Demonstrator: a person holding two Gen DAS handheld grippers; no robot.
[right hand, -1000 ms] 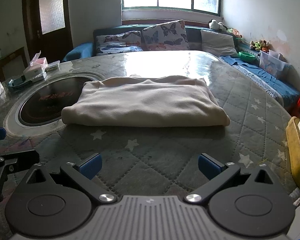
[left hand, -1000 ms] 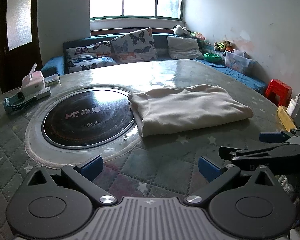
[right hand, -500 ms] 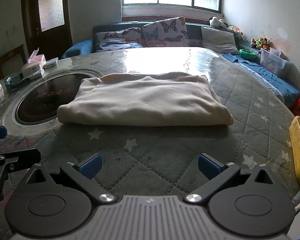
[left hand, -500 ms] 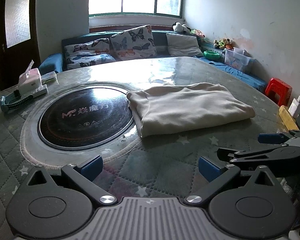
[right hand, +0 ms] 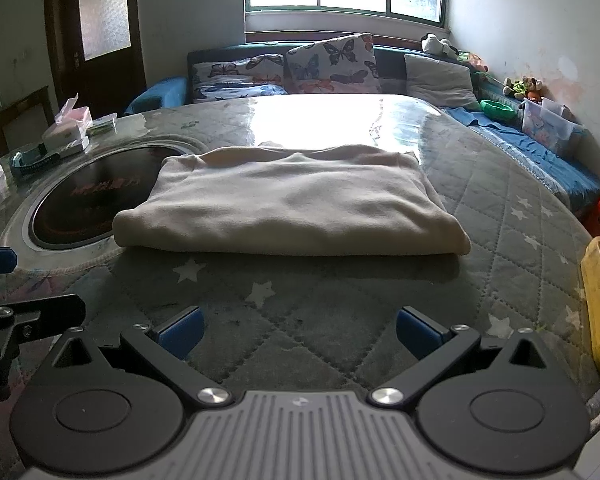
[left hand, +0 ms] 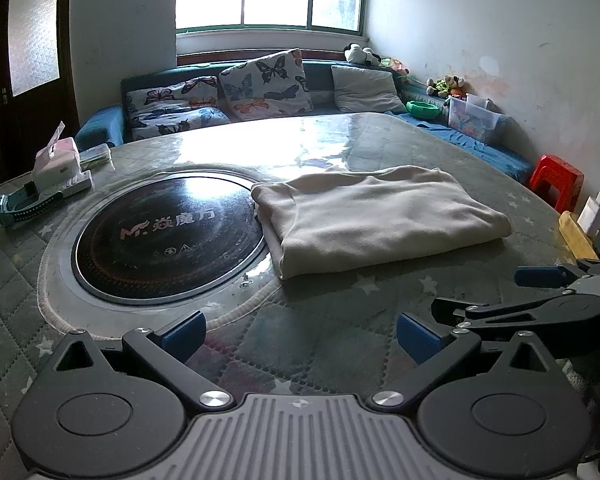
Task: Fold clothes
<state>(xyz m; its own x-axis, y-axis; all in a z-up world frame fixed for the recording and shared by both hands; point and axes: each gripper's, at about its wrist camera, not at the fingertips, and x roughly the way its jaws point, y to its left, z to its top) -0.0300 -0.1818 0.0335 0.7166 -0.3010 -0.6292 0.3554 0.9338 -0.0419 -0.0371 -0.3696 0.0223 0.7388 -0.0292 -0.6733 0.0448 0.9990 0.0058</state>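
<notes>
Hovering over the near edge of the table, the left gripper [left hand: 300, 334] has its jaws spread wide with nothing between them, and its blue fingertips [left hand: 182, 334] touch nothing. The right gripper [right hand: 298, 330] is the same: jaws wide apart, empty, above the quilted star-print tablecloth [right hand: 340, 320]. Each gripper shows at the edge of the other's view, side by side and apart.

Beyond them lies the cream garment [right hand: 292, 200], folded into a neat thick rectangle with rounded fold edges and smooth top. It rests flat on the table, well clear of both grippers, its left end overlapping the rim of the round black cooktop [left hand: 168, 232] set into the table. A tissue box [left hand: 58, 162] sits at the far left, a sofa with butterfly cushions [left hand: 266, 84] under the window beyond.
</notes>
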